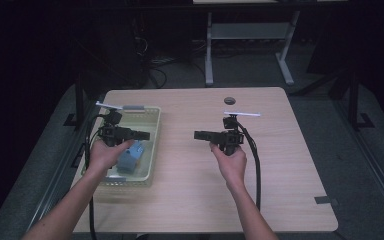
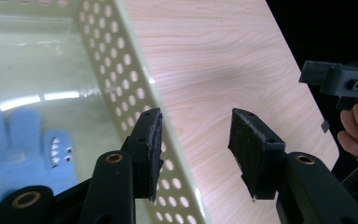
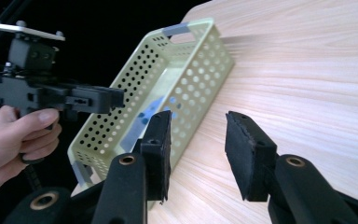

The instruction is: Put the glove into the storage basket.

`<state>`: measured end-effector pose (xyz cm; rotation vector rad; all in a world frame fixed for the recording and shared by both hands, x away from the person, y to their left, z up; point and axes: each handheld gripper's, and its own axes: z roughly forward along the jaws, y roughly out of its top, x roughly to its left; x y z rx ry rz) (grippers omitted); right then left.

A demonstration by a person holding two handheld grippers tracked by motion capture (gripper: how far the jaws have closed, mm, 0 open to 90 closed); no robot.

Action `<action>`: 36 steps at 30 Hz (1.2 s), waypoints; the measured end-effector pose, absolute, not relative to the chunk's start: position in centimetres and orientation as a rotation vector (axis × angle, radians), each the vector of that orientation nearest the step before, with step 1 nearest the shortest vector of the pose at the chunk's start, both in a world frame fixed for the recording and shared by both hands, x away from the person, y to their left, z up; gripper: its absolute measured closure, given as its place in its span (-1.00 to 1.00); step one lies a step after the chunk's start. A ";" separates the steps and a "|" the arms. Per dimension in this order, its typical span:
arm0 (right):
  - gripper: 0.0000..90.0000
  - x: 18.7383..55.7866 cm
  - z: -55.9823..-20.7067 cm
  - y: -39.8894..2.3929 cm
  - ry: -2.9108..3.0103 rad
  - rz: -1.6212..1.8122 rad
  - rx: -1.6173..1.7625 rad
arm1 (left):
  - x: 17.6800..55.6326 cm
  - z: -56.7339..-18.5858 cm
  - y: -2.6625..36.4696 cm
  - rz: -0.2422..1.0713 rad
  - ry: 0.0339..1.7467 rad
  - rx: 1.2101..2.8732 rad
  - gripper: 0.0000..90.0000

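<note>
Here we find the blue glove (image 2: pixel 21 149) lying in the pale green perforated basket (image 1: pixel 152 150), fingers toward its far end, along the basket's long axis. Our left gripper (image 2: pixel 196 154) hangs over the basket's right wall, jaws parted and empty. Our right gripper (image 3: pixel 198 156) hovers over the wooden table (image 1: pixel 280 165), likewise open, holding nothing.

No legible text anywhere.

The blue glove (image 2: pixel 23 149) is cut off at the frame's left edge (fingers showing); the basket (image 2: pixel 121 70) runs past the top.
</note>
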<state>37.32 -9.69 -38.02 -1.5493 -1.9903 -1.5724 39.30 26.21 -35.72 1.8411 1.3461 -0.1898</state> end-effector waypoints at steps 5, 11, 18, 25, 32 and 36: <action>0.31 36.9 -38.2 -11.0 -1.978 -1.584 -1.577 | 39.0 -35.6 24.9 -0.202 1.309 1.845 0.17; 0.29 36.5 -38.3 -12.3 -1.966 -1.590 -1.598 | 38.9 -35.5 23.6 -0.213 1.279 1.837 0.15; 0.28 36.0 -38.1 -13.8 -1.963 -1.608 -1.612 | 38.6 -35.3 22.2 -0.228 1.238 1.842 0.12; 0.23 35.5 -38.1 -15.5 -1.945 -1.618 -1.657 | 38.3 -35.5 20.7 -0.256 1.203 1.849 0.07; 0.20 34.9 -38.4 -16.7 -1.926 -1.624 -1.684 | 38.1 -35.5 19.5 -0.276 1.171 1.849 0.05; 0.20 34.7 -38.4 -17.5 -1.925 -1.625 -1.703 | 38.1 -35.5 18.6 -0.281 1.157 1.854 0.05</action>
